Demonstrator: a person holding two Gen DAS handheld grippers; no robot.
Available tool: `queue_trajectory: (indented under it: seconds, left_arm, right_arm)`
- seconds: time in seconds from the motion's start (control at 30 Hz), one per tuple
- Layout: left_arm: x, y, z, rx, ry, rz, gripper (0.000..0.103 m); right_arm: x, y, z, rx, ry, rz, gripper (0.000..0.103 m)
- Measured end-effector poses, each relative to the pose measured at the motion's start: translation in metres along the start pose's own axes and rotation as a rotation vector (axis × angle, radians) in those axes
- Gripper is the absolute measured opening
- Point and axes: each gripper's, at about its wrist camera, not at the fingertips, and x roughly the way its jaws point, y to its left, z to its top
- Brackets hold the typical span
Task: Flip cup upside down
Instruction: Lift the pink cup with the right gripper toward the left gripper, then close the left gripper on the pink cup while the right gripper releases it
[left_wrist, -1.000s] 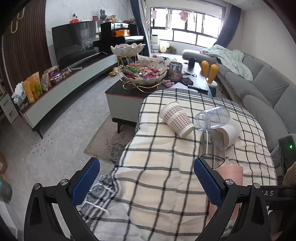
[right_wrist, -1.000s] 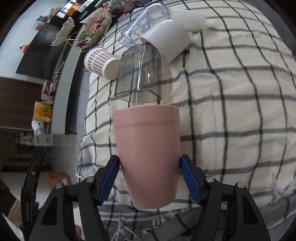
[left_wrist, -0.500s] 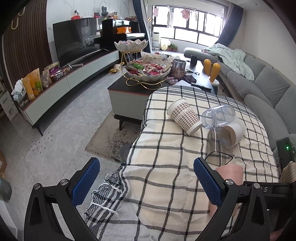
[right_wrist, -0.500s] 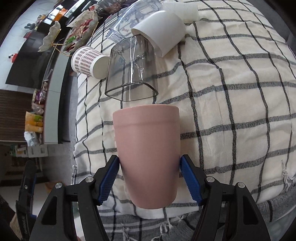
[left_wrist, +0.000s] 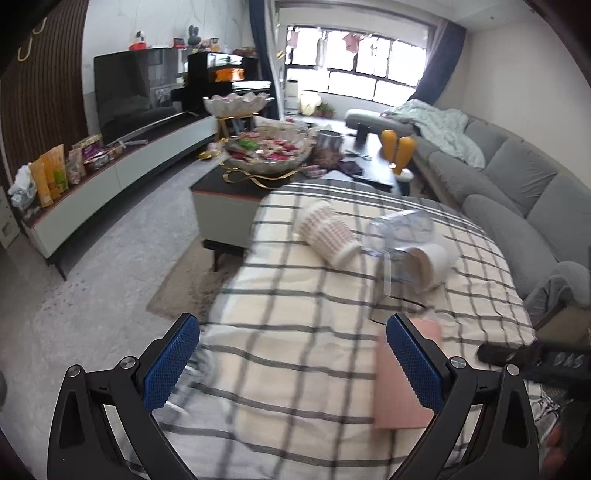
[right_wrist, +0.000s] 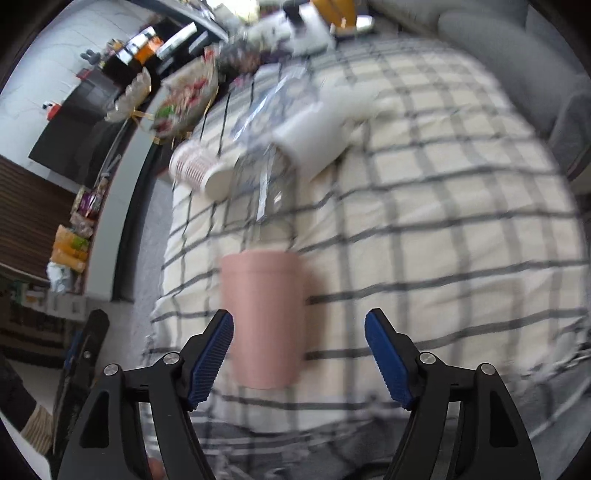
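Right gripper (right_wrist: 299, 354) jaws spread wide, gripping nothing; smooth pink plastic cup (right_wrist: 264, 319) stands upside down on the checked-cloth table (right_wrist: 443, 229), just beside the left pad. Left gripper (left_wrist: 291, 360) jaws wide, empty. Clear tumbler (right_wrist: 264, 184) at 12 o'clock, blurred.

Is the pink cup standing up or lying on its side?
Standing, it seems: the pink cup rises from the checked cloth, wider end on top. The right gripper is open around it. Blur hides whether that top is open or closed.
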Motion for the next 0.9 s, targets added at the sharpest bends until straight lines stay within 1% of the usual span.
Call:
queue_trajectory:
  seconds: [0.1, 0.17, 0.27, 0.3, 0.37, 0.43, 0.53, 0.63, 0.73, 0.87, 0.9]
  left_arm:
    - [0.002, -0.021, -0.017, 0.005, -0.018, -0.045, 0.103]
    - [0.005, -0.035, -0.029, -0.001, -0.037, -0.065, 0.103]
    - [0.006, -0.052, -0.043, 0.012, -0.096, -0.065, 0.103]
    - [0.007, -0.058, -0.046, 0.03, -0.109, -0.062, 0.103]
    - [0.012, -0.07, -0.053, 0.069, -0.111, -0.068, 0.103]
    - [0.016, -0.079, -0.058, 0.095, -0.112, -0.077, 0.103]
    - [0.02, -0.087, -0.064, 0.121, -0.126, -0.075, 0.103]
    - [0.025, -0.095, -0.072, 0.15, -0.126, -0.072, 0.103]
    - [0.036, -0.102, -0.077, 0.172, -0.09, -0.077, 0.103]
    - [0.054, -0.105, -0.081, 0.163, -0.044, -0.065, 0.102]
    - [0.059, -0.106, -0.082, 0.162, -0.031, -0.062, 0.101]
  right_arm:
    - [-0.028, -0.018, -0.005, -0.029, -0.124, -0.084, 0.079]
    - [-0.042, -0.028, -0.008, -0.044, -0.186, -0.128, 0.082]
    - [-0.058, -0.041, -0.015, -0.07, -0.284, -0.197, 0.084]
    - [-0.062, -0.045, -0.018, -0.074, -0.311, -0.211, 0.085]
    - [-0.067, -0.051, -0.02, -0.077, -0.364, -0.235, 0.087]
    - [-0.067, -0.056, -0.02, -0.071, -0.392, -0.245, 0.088]
    - [-0.067, -0.065, -0.019, -0.057, -0.416, -0.251, 0.088]
    - [-0.063, -0.072, -0.02, -0.041, -0.399, -0.25, 0.088]
    - [-0.059, -0.076, -0.021, -0.031, -0.383, -0.255, 0.088]
    - [-0.056, -0.079, -0.022, -0.02, -0.375, -0.261, 0.088]
    - [-0.054, -0.08, -0.022, -0.017, -0.368, -0.261, 0.088]
